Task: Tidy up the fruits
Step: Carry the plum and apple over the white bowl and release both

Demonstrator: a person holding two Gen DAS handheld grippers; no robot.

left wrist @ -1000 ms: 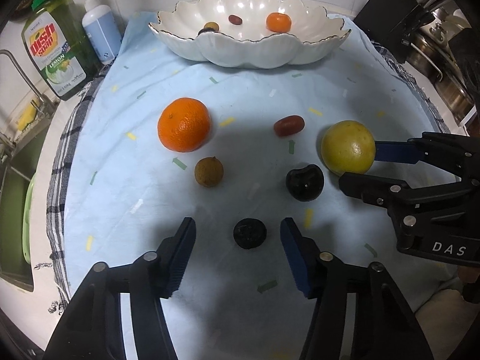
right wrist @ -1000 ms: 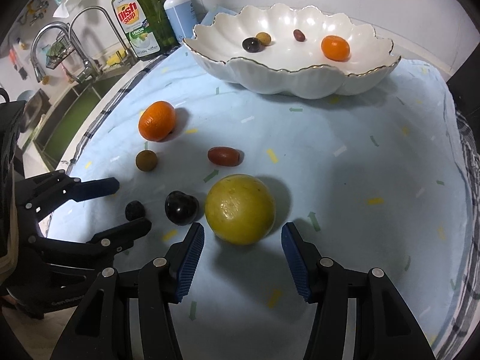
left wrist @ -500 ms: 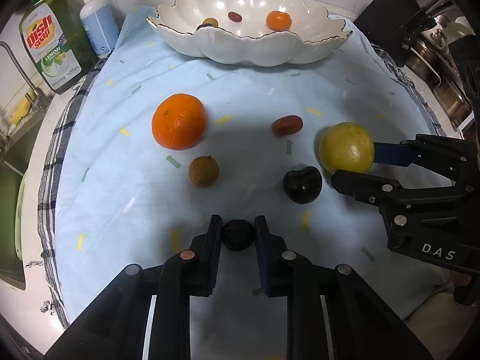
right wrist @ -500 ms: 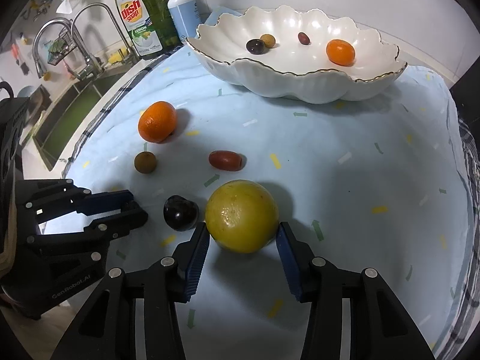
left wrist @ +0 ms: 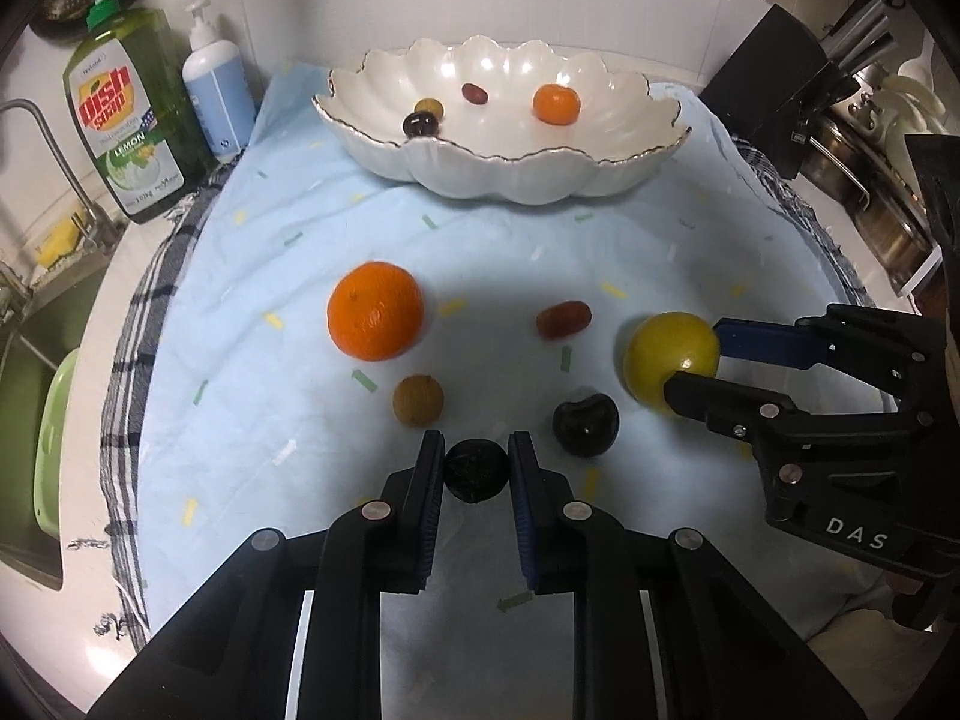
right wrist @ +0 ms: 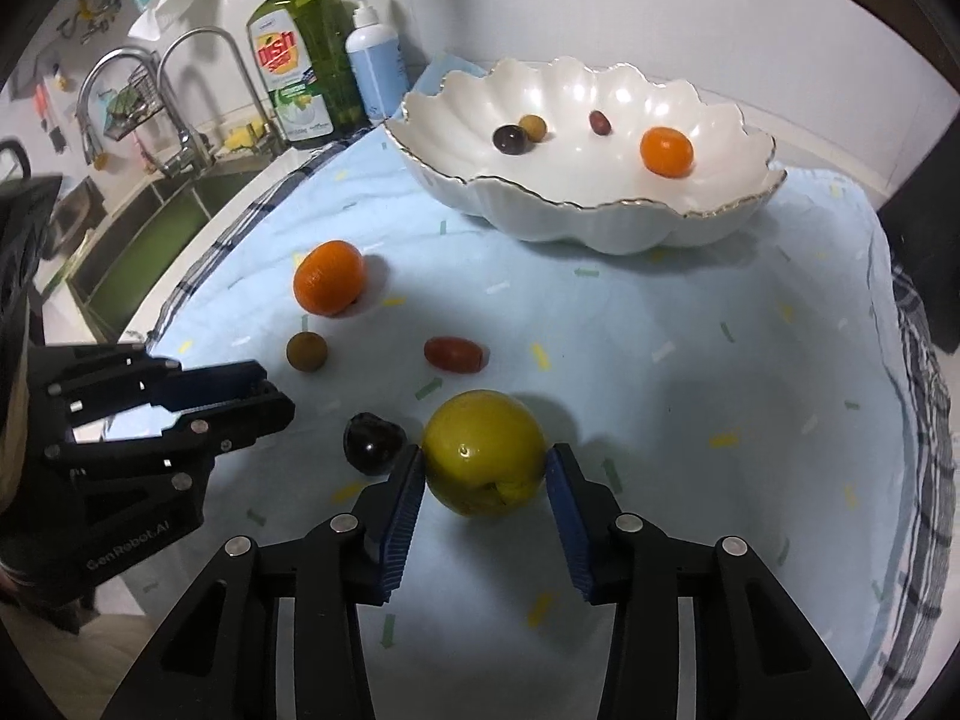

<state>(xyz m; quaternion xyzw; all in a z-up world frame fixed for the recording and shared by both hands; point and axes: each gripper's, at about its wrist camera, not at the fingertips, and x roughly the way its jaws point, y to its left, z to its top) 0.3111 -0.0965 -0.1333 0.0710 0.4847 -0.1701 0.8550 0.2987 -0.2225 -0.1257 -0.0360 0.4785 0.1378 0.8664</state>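
My left gripper [left wrist: 477, 468] is shut on a small black fruit [left wrist: 476, 471] and holds it above the light blue cloth [left wrist: 510, 252]. My right gripper [right wrist: 486, 468] is shut on a large yellow fruit [right wrist: 483, 450], which has lifted off the cloth. On the cloth lie an orange [left wrist: 375, 318], a small brown fruit [left wrist: 418, 399], a red oval fruit [left wrist: 563, 319] and a dark plum [left wrist: 585, 425]. The white scalloped bowl [left wrist: 510, 174] at the back holds a small orange fruit [left wrist: 556, 104] and three smaller fruits.
A green dish soap bottle [left wrist: 123, 114] and a blue pump bottle [left wrist: 217, 93] stand at the back left beside the sink [right wrist: 150, 240]. A black block [left wrist: 774, 90] and metal pots [left wrist: 864, 162] stand at the right.
Both grippers closed on their fruits, the left on the black fruit and the right on the yellow one. Both have since risen a little with the fruit held.
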